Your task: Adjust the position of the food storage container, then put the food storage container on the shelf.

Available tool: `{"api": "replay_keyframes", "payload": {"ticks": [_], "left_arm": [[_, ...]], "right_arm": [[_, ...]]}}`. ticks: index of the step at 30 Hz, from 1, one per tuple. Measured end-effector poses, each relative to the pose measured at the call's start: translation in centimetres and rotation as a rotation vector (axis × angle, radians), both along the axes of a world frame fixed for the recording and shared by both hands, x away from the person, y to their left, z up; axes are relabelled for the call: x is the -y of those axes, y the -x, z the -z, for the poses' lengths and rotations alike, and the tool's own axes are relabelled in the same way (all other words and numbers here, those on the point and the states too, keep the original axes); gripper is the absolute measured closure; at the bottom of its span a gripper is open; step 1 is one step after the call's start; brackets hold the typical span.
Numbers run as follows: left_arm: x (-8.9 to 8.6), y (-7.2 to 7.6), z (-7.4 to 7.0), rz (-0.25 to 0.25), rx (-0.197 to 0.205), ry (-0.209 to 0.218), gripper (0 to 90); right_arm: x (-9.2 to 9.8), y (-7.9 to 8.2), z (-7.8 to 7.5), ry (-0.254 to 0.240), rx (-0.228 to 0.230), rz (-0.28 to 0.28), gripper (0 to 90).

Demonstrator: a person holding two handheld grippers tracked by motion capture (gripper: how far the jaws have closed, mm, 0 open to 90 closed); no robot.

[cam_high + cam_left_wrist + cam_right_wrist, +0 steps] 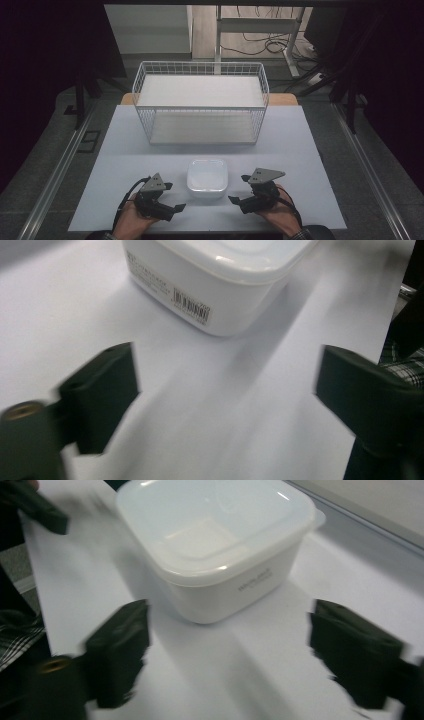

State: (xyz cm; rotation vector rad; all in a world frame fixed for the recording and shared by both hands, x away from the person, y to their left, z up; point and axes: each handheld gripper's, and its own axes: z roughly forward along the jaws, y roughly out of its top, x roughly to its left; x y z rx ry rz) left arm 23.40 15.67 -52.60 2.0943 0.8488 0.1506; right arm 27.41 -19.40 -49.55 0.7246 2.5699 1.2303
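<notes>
**White lidded box between two open grippers**

High view: the square white box (207,177) sits just in front of the wire basket (200,102), left gripper (171,196) and right gripper (239,189) flanking it, jaws wide. Left gripper view: barcode label on its wall. Right gripper view: translucent lid, rounded corners

White lidded box (207,176), black grippers, apparently plaid sleeve (400,360).
</notes>
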Motion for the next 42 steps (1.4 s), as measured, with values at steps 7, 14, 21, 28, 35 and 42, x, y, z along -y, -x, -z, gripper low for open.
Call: {"api": "replay_keyframes", "payload": {"ticks": [7, 14, 21, 28, 35, 42], "left_arm": [[-0.1, -0.2, 0.3, -0.028, 0.064, 0.006, 2.7], [0.0, -0.8, -0.5, -0.027, 0.055, 0.013, 3.8], [0.5, -1.8, -1.8, -0.032, 0.043, 0.038, 2.5], [1.2, -3.4, -2.8, -0.019, 0.018, 0.049, 1.5], [2.6, -5.2, -3.4, -0.009, 0.013, 0.040, 2.1], [3.2, -6.4, -2.7, -0.038, 0.001, 0.072, 3.0]], "right_arm": [[-0.3, -0.2, 0.4, 0.029, 0.009, 0.011, 4.0], [-0.4, -0.5, 0.0, -0.011, 0.010, 0.007, 3.9], [-1.2, -0.9, -0.6, -0.034, -0.007, 0.018, 2.8], [-2.1, -1.6, -1.4, -0.026, -0.005, 0.031, 1.4], [-3.3, -3.1, -1.8, -0.017, 0.008, 0.028, 0.3], [-4.4, -4.1, -1.6, -0.029, -0.018, 0.049, 0.4]]}}
